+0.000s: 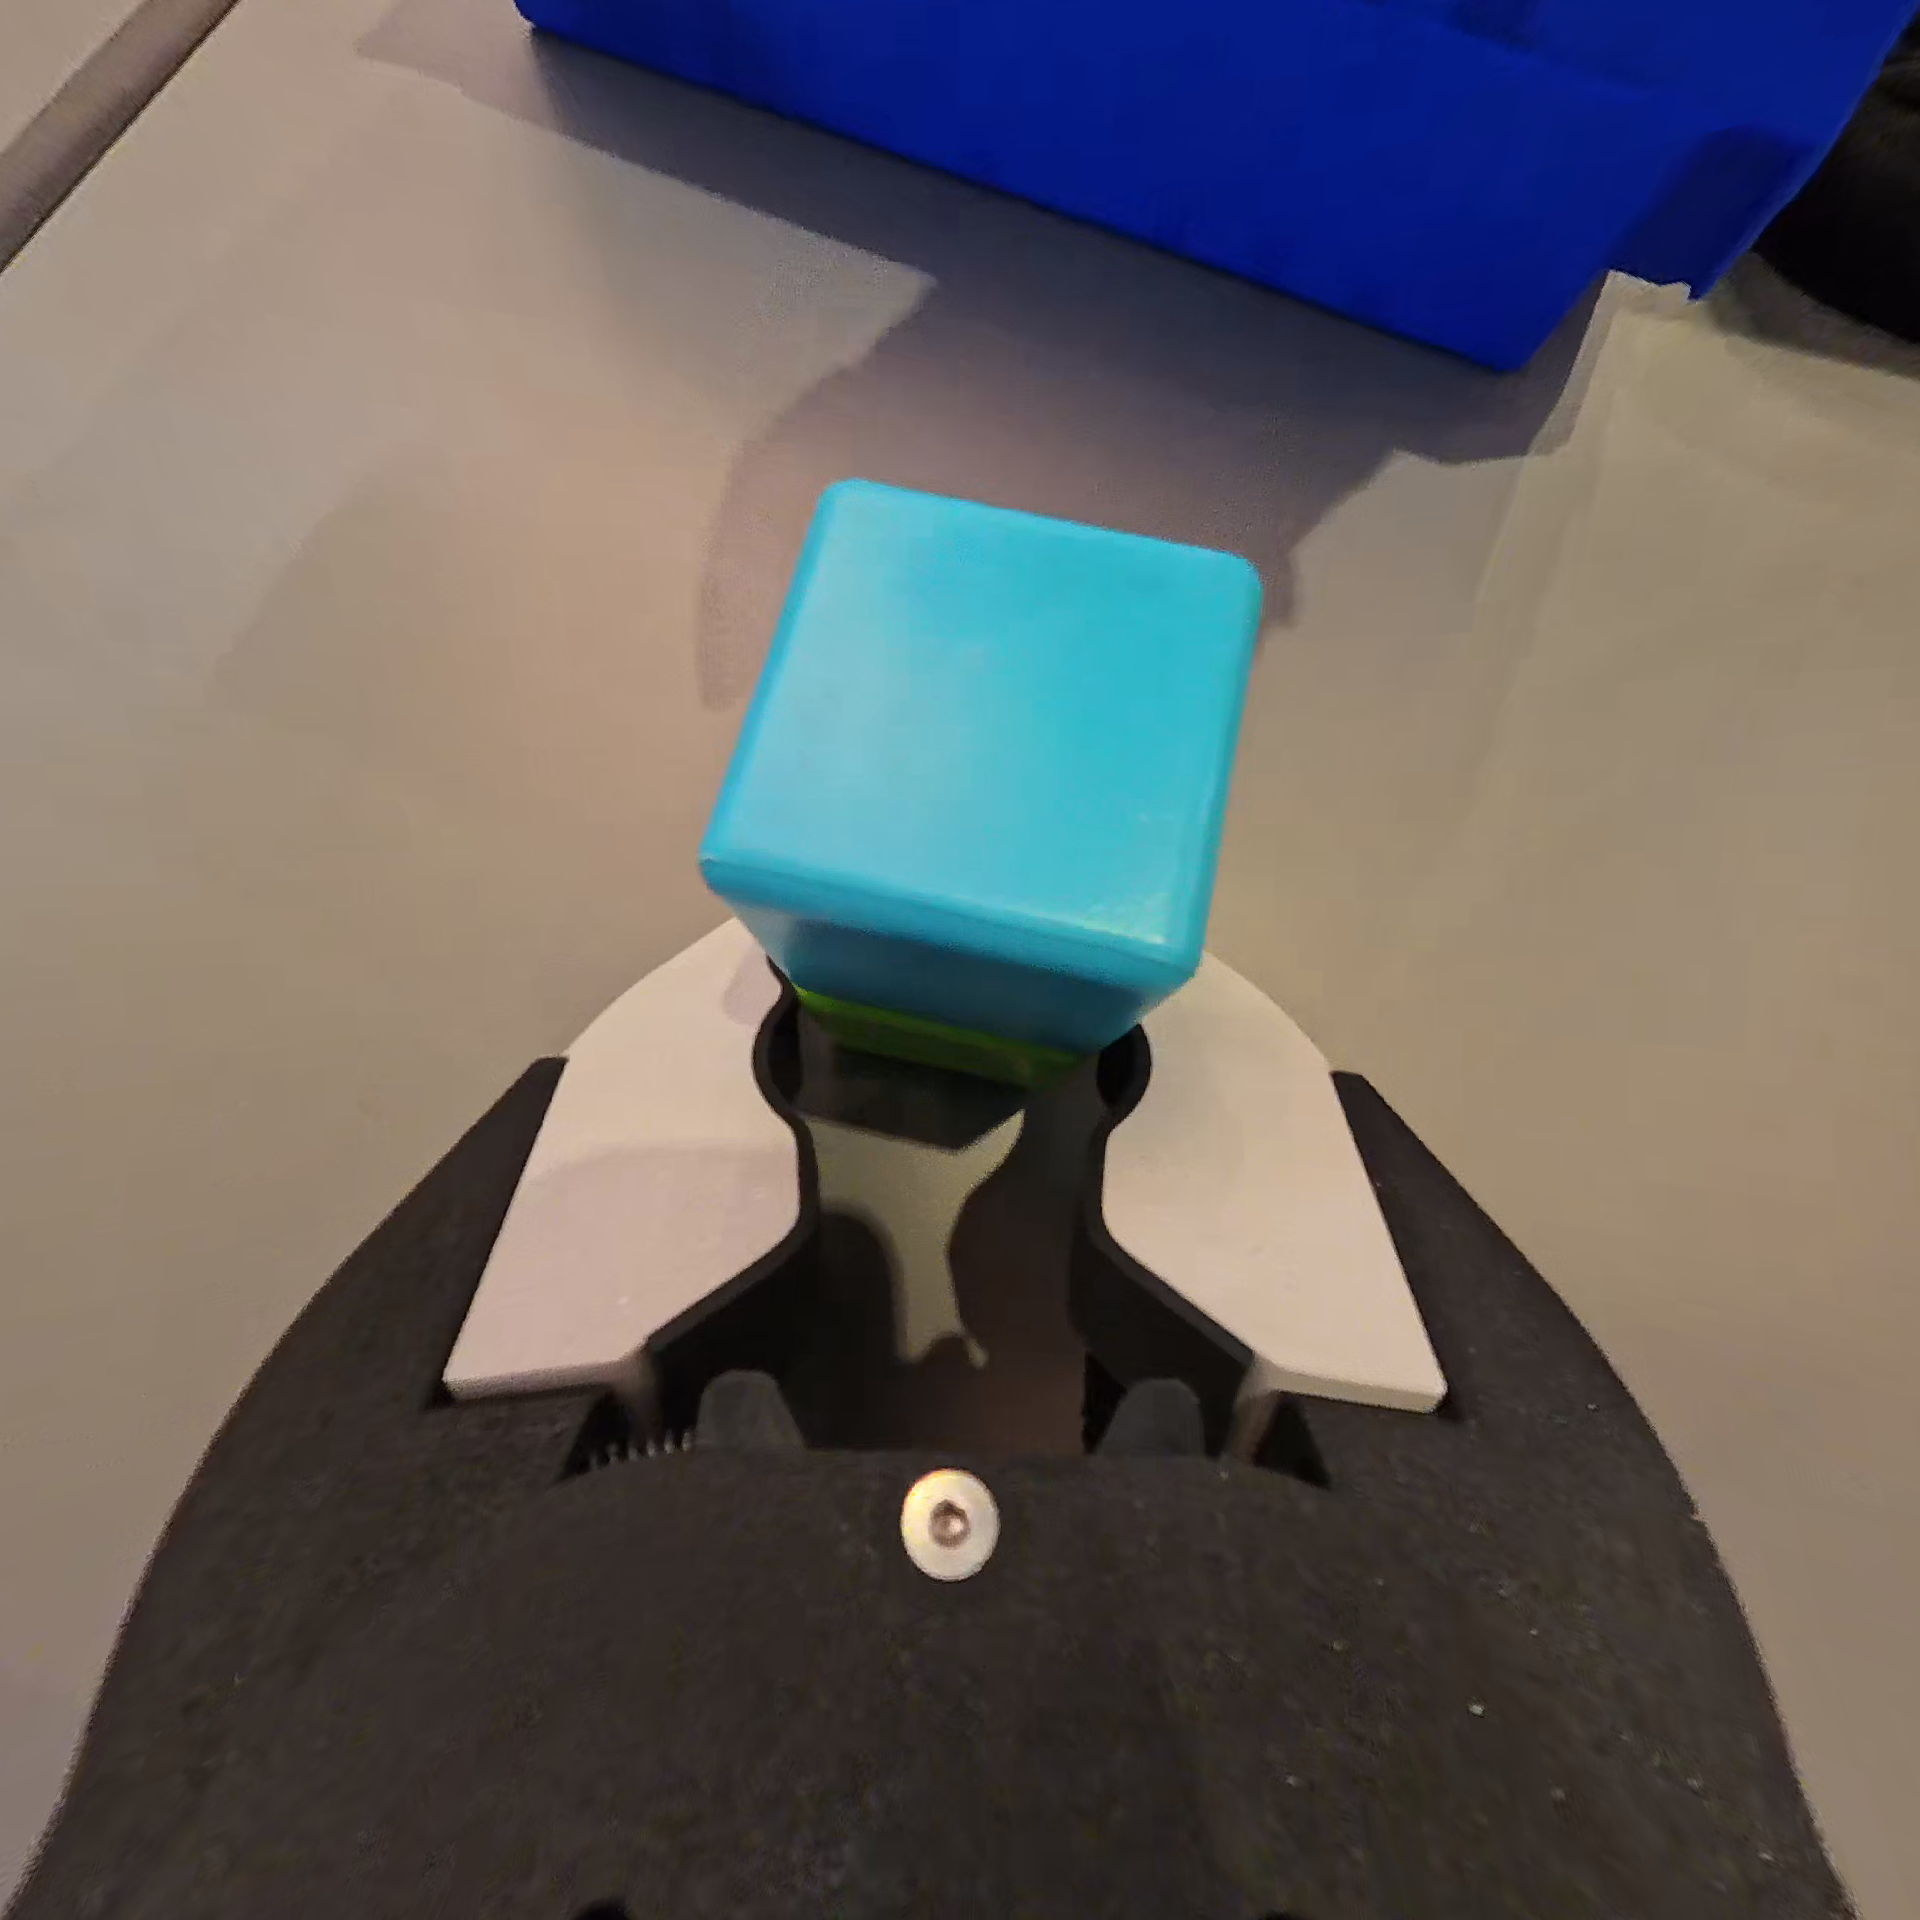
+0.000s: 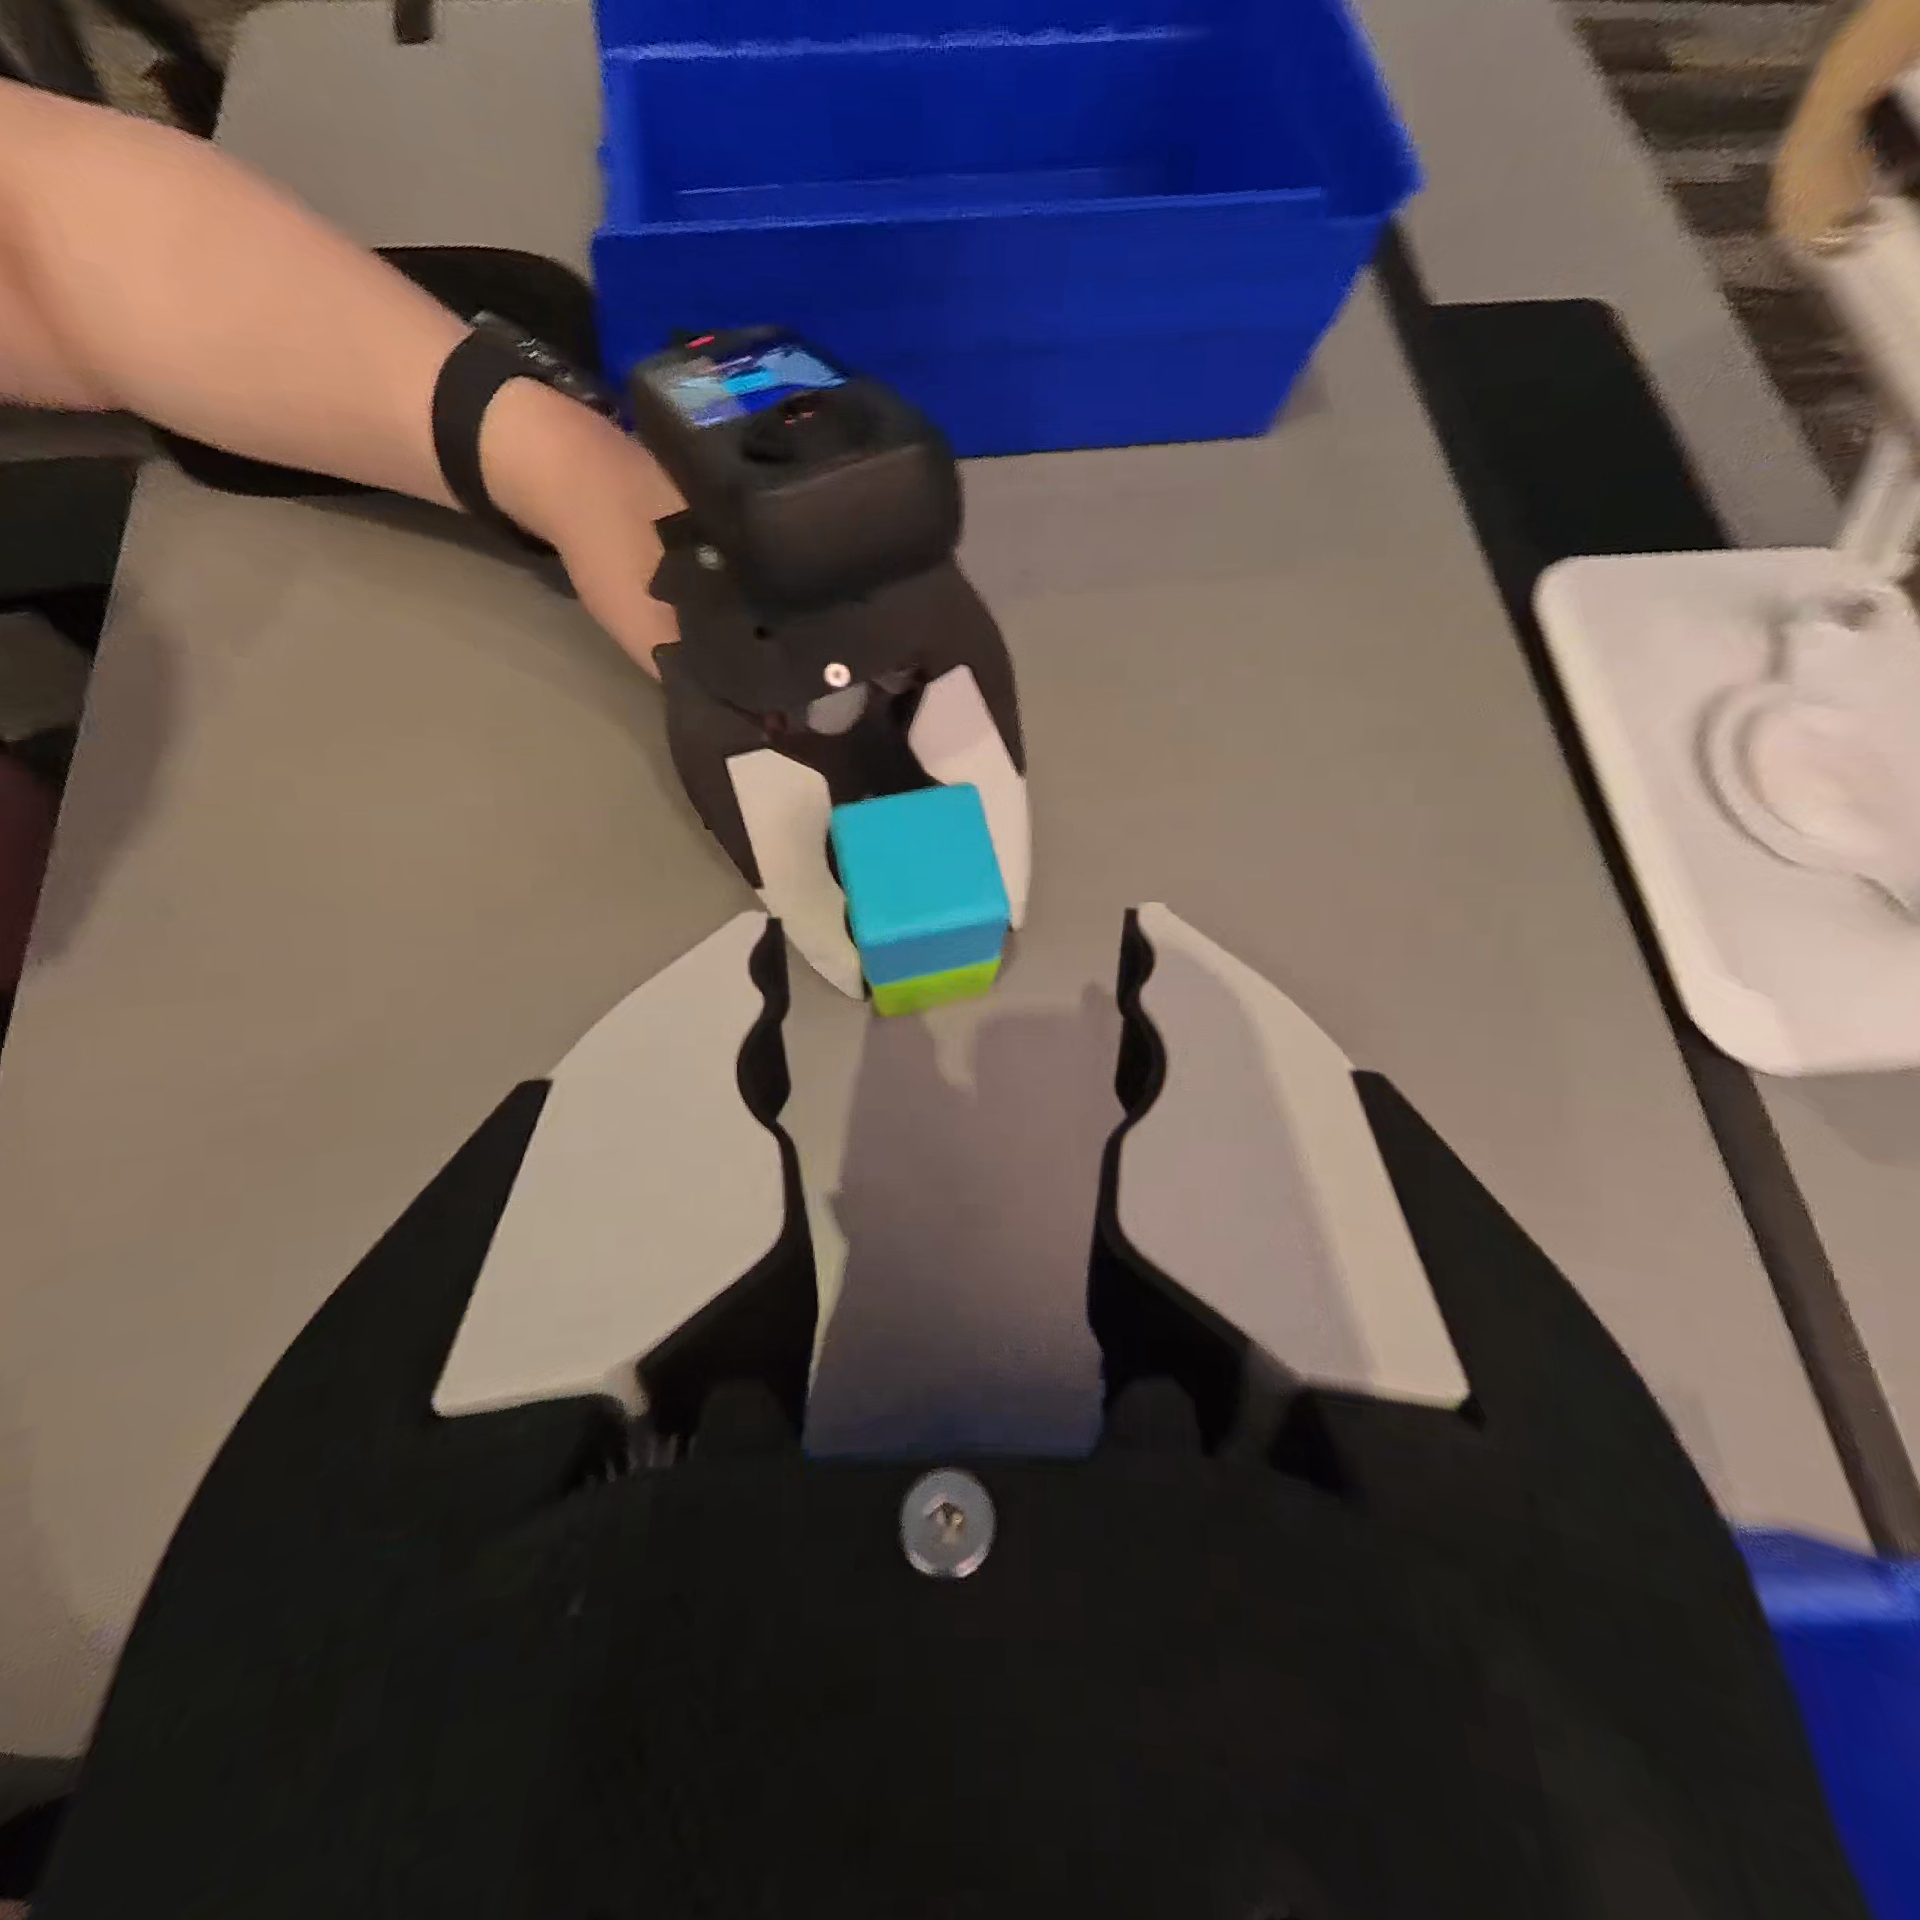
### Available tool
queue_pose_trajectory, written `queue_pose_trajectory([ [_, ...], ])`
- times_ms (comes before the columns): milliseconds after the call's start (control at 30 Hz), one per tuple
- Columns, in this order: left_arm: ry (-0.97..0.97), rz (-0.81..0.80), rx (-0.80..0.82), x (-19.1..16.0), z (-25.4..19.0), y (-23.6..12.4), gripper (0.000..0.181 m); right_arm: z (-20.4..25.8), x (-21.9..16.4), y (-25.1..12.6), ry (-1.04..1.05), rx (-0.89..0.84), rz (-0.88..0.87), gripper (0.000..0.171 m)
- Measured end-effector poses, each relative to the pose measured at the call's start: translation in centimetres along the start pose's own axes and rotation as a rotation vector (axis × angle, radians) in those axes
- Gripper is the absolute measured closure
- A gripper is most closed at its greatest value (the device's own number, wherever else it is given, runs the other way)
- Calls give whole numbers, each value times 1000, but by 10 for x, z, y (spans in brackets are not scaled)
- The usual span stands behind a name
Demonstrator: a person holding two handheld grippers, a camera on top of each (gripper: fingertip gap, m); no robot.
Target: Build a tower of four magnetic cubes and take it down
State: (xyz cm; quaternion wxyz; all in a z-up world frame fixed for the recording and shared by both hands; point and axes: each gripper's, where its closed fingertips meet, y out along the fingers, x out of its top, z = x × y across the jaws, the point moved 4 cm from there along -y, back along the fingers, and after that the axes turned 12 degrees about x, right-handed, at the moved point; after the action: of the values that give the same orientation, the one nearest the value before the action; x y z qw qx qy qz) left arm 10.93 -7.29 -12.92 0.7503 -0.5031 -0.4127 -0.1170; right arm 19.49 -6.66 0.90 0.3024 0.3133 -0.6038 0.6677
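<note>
Left wrist view: the left gripper (image 1: 951, 1049) has its fingers (image 1: 665, 1122) closed around a two-cube stack, a teal cube (image 1: 982, 758) on a green cube (image 1: 935, 1044); the contact itself is hidden under the teal cube. A blue bin (image 1: 1195, 135) sits beyond on the grey counter (image 1: 312, 623).

Right wrist view: the right gripper (image 2: 951, 935) has its fingers (image 2: 665, 1143) spread apart with nothing between them, near the stack. The green cube (image 2: 935, 985) rests on the counter (image 2: 364, 831), with the teal cube (image 2: 914, 883) on top, between the left gripper's (image 2: 935, 951) fingers. A white stand base (image 2: 1745, 810) lies to the right.

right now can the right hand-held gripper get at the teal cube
Probably yes from the front: the right hand-held gripper is open and empty. But the left hand-held gripper flanks the teal cube, crowding its sides.
</note>
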Motion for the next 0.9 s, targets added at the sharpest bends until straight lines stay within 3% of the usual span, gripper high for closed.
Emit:
queue_pose_trajectory([
  [267,28,-6,-32,-1,-3,-2,127,0,-17,70,-53,81,167,109],
  [367,28,-6,-36,-1,-3,-2,127,-1,-26,83,-38,103,199,120],
  [900,31,-4,-44,-1,-4,-2,128,-3,-27,82,-35,114,190,122],
])
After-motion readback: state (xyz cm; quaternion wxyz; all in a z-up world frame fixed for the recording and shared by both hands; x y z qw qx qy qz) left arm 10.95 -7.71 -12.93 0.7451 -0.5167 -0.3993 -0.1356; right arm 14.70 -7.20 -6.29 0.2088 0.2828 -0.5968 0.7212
